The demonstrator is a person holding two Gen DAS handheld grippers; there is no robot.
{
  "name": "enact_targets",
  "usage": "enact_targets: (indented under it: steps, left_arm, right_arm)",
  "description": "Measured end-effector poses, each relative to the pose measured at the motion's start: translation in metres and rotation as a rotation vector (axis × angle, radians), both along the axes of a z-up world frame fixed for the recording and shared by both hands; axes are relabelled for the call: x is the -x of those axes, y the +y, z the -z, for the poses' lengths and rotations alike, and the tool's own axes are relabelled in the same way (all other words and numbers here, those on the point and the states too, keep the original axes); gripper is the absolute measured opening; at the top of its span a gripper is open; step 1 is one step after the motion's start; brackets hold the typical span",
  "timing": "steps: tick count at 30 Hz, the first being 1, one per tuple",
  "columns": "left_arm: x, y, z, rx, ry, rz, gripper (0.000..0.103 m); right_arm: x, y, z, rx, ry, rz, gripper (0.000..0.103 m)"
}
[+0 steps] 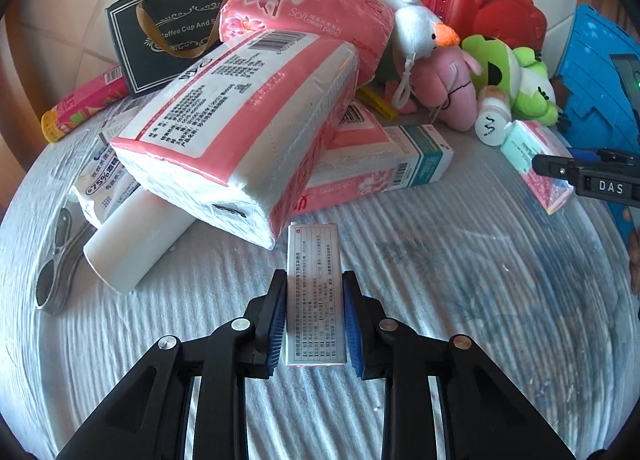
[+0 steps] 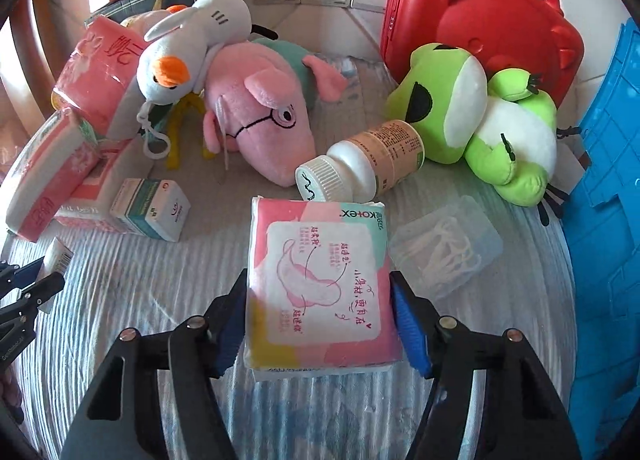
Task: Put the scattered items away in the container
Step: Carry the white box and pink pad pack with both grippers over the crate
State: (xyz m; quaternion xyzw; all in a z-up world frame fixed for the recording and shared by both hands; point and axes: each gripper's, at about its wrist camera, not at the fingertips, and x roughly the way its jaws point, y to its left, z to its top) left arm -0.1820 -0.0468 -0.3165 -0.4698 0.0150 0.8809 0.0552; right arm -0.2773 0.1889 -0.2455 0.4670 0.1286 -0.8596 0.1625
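The left gripper point(image 1: 314, 316) is clamped on a slim printed box point(image 1: 314, 292) lying on the ribbed bedcover point(image 1: 460, 300), just in front of a big tissue pack point(image 1: 240, 132). The right gripper point(image 2: 320, 320) straddles a pink pad packet point(image 2: 320, 284) — the pads sit at its sides, contact unclear. Behind it lie a bottle point(image 2: 364, 164) and plush toys; the blue container point(image 2: 608, 220) stands at the right edge.

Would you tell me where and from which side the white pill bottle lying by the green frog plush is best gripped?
Grip the pill bottle across its labelled body, coming from above. It lies on its side with the cap toward the camera and its base against the green frog plush, so only the round flanks seem free for the fingers.
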Motion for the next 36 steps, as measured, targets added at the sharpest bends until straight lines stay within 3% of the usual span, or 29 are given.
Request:
enact_targets:
  steps: [13, 22, 29, 36]
  left_arm:
    - [-0.042, 0.009, -0.075, 0.002, 0.052, -0.029, 0.026]
    - [-0.080, 0.019, -0.161, 0.003, 0.139, -0.053, 0.026]
    - [-0.104, 0.046, -0.226, 0.010, 0.216, -0.052, 0.026]
    - [-0.123, 0.093, -0.269, 0.001, 0.273, -0.034, 0.026]
  right_arm:
    - [-0.059, 0.027, -0.080, 0.087, 0.027, -0.016, 0.064]
    - [-0.119, 0.059, -0.165, 0.146, 0.086, -0.065, 0.065]
    - [-0.157, 0.101, -0.232, 0.203, 0.162, -0.075, 0.065]
    - [-0.179, 0.152, -0.274, 0.259, 0.211, -0.059, 0.065]
